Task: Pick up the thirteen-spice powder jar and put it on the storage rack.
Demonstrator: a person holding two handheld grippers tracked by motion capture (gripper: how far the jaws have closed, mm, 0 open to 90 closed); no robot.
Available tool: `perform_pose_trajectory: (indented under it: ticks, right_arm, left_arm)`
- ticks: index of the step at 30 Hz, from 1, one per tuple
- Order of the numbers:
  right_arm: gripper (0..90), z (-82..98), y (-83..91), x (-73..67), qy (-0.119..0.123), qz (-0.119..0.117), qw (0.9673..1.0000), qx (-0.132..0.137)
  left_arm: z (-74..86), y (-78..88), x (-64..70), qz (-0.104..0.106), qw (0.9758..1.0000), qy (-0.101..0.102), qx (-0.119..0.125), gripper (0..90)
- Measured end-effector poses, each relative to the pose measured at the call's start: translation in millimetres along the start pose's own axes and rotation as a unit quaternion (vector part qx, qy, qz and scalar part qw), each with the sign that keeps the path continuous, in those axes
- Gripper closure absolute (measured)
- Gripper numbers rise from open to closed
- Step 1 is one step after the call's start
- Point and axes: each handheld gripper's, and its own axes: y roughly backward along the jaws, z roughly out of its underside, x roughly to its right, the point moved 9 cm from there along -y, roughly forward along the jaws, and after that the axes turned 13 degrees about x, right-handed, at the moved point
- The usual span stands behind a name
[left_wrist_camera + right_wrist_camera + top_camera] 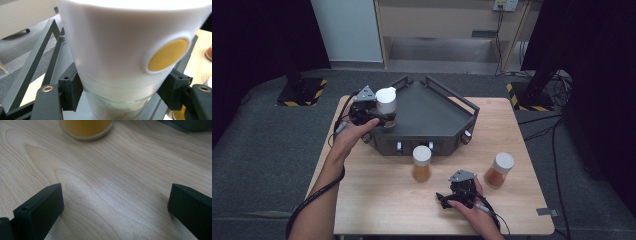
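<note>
jars showing: three, white-lidded — one (385, 104) at the tray's left edge, one (421, 163) mid-worktop, one (499, 170) toward the worktop's right edge | dark trays (432, 112) sitting along the worktop's far edge: one | tongs working: two (379, 119) (443, 200)

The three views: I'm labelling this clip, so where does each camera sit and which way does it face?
High view: above the table, facing forward and down; both forearms show.
Left gripper view: on the left gripper, along its fingers clamping a white-capped jar.
Right gripper view: on the right gripper, open, low over the table.
Shared: the orange jar.
</note>
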Motion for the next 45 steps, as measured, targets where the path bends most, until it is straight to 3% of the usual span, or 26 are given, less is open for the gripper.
perform_pose_trajectory:
  ticks: [17, 26, 34, 45]
  right_arm:
    - [0.5, 0.1, 0.1, -0.1, 0.0, 0.0, 1.0, 0.0]
    - [0.5, 0.3, 0.2, -0.2, -0.001, 0.001, 1.0, 0.0]
    - [0.5, 0.3, 0.5, -0.3, -0.001, 0.001, 1.0, 0.0]
    - [0.5, 0.4, 0.5, -0.3, -0.001, 0.001, 1.0, 0.0]
  left_arm:
    - [17.5, -4.0, 0.1, 0.003, 1.0, 0.009, -0.003, 29.1]
    - [24.2, -0.9, -3.1, 0.003, 0.9996, 0.023, 0.013, 29.0]
    - [27.7, -0.2, 0.9, -0.001, 0.9997, 0.009, 0.024, 28.6]
    - [25.5, -0.8, -1.2, -0.001, 0.9998, 0.012, 0.016, 28.0]
